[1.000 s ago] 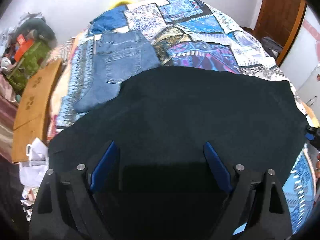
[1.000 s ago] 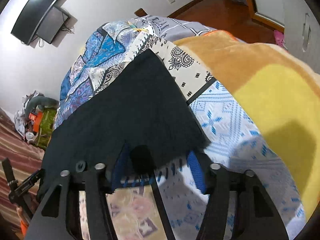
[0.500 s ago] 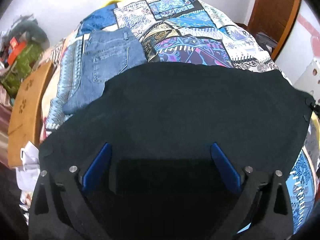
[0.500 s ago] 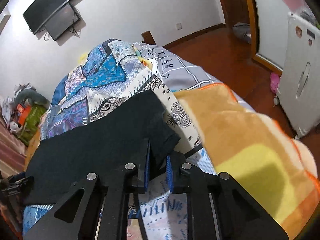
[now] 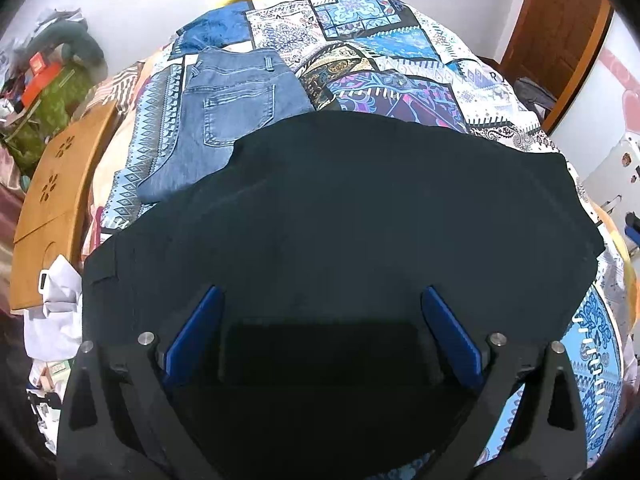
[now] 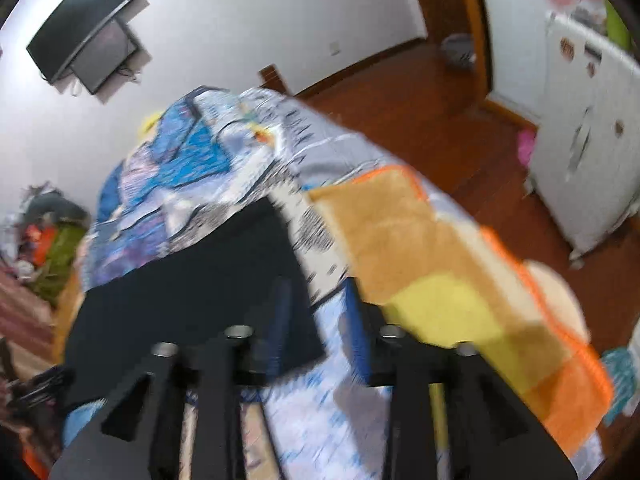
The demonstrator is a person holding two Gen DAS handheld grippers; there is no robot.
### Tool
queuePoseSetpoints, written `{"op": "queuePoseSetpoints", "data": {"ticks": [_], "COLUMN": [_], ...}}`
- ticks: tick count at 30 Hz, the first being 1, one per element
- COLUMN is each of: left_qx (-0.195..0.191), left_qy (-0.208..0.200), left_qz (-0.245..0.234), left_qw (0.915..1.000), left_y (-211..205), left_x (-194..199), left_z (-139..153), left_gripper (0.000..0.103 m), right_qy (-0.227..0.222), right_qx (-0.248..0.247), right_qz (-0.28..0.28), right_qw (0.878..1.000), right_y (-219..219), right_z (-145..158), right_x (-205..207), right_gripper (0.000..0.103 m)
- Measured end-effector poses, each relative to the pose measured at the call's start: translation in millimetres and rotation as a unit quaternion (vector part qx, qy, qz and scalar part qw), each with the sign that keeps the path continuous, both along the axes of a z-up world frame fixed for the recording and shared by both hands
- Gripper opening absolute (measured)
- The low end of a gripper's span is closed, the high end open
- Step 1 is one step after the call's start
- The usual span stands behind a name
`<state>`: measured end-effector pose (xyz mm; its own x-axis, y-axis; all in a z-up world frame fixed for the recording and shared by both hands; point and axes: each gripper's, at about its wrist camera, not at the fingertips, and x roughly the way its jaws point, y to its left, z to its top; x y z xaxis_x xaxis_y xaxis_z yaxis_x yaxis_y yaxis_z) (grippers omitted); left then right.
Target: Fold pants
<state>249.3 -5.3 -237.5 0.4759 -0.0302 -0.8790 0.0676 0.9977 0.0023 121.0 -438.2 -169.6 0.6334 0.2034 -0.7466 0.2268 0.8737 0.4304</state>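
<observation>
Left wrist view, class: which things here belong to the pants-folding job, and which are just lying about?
Belongs to the job:
- flat black cloth pants
- patterned blue patchwork bedspread beneath them
- open left claw

Lying about:
- folded blue denim jeans
- curved brown wooden board
- crumpled white bag

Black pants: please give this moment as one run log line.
black pants: flat on bed | left tool: open above them | right tool: jaws just opening, nothing gripped | jeans: aside
</observation>
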Motion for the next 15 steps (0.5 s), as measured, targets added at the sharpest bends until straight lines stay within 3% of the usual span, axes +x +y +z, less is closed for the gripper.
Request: {"op": "queuePoseSetpoints", "data": {"ticks": [3, 9, 15], "left_qx": [0.019, 0.039, 0.034], "left_qy": [-0.009, -0.024, -0.037], "left_qz": [-0.005, -0.020, -0.027], "left_qw": [0.9998, 0.9987, 0.9984], "left_y": [-6, -17, -25], "left_x": [-3, -9, -7], "left_z": [3, 11, 20], "left_gripper": [0.102, 0.102, 0.102], "right_qy": [0.021, 0.073, 0.052], "right_qx": [0.059, 0.131, 0.125], "right_qz": [0.013, 0.024, 0.007], "right_qw": [0.998, 0.988, 0.991], "right_y": [14, 36, 36], "right_z": [-20, -68, -72], "right_x": [-5, 11, 32], "right_gripper": [0.051, 0.051, 0.042]}}
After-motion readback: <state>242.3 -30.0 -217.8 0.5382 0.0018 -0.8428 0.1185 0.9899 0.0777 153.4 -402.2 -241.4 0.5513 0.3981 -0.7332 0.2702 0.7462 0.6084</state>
